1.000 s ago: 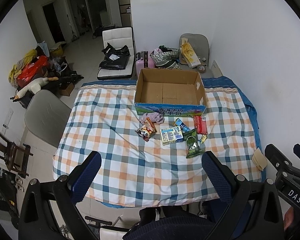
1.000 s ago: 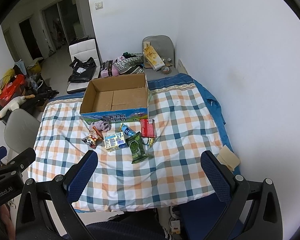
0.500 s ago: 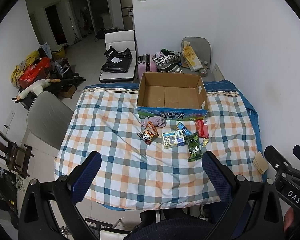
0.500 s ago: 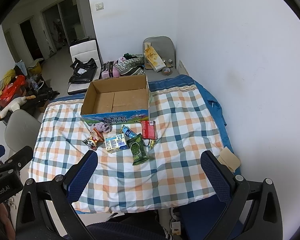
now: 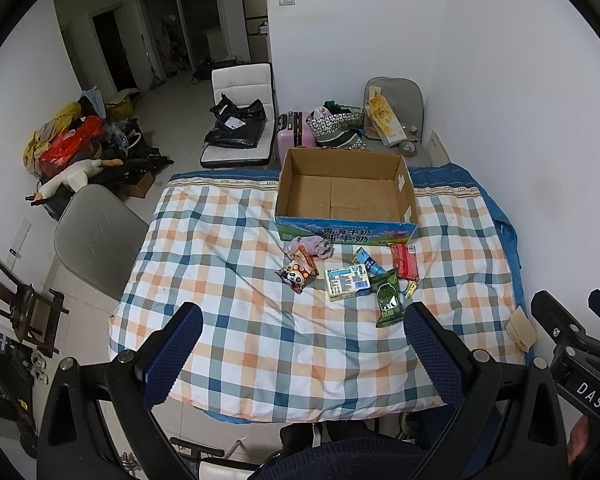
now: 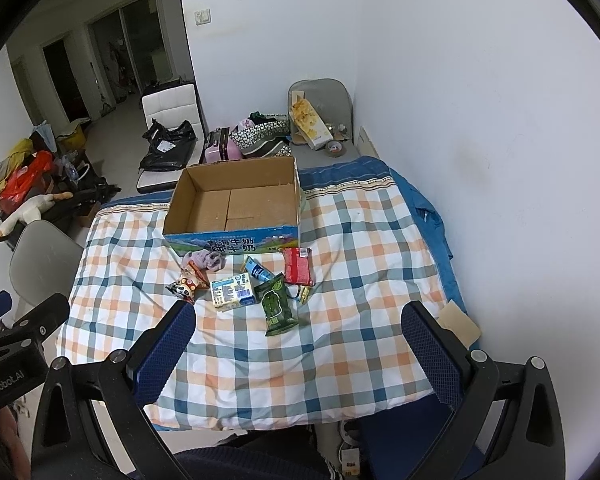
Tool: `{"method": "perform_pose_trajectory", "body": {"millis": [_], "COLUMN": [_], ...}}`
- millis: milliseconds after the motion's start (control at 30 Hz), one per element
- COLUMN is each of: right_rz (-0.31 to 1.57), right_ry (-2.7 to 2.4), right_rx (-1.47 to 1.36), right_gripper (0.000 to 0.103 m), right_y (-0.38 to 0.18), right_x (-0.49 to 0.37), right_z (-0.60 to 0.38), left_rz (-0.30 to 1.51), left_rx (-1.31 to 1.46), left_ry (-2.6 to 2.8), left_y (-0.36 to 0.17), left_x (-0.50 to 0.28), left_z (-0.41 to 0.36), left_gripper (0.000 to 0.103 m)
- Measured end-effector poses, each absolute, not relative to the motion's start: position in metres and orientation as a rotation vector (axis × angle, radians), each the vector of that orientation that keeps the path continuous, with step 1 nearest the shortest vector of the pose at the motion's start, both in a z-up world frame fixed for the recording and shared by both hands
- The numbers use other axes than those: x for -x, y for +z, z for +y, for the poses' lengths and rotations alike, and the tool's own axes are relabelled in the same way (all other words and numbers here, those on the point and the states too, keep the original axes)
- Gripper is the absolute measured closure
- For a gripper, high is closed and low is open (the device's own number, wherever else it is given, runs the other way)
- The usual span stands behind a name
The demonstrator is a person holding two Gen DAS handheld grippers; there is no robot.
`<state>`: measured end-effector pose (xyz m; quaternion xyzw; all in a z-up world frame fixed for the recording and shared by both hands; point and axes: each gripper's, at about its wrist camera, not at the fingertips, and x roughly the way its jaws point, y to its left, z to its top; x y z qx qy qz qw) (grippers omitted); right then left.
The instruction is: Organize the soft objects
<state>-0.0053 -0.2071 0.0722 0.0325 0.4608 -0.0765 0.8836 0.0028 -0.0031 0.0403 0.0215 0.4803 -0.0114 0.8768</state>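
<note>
Blue-padded left gripper (image 5: 302, 326) and right gripper (image 6: 298, 324) gape wide, each view catching the other's body.

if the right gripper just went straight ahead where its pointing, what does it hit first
Likely the green snack packet, lying roughly centred between the open right gripper fingers on the checked quilt; depth is uncertain.

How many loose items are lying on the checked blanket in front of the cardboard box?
7, clustered before the box: purple cloth, panda snack, orange packet between them, white carton, blue packet, red packet, green packet. Small yellow bits beside it are unclear.
</note>
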Motion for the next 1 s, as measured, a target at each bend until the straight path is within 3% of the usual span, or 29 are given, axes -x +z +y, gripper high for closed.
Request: {"method": "perform_pose_trajectory", "body": {"millis": [1000], "right_rz": [0.947], "right_ry": [-0.155], "right_rx": [-0.067], "right_gripper": [0.0], "right_y": [0.0689], "right_x": [0.0116], "right_z": [-0.2033], "left_rz": [1.002], "left_rx": [-0.035], "left_ry": [-0.014], "left_y": [0.0371], "left_x": [-0.0115], "left_z": [0.0022], "left_gripper": [0.0]}}
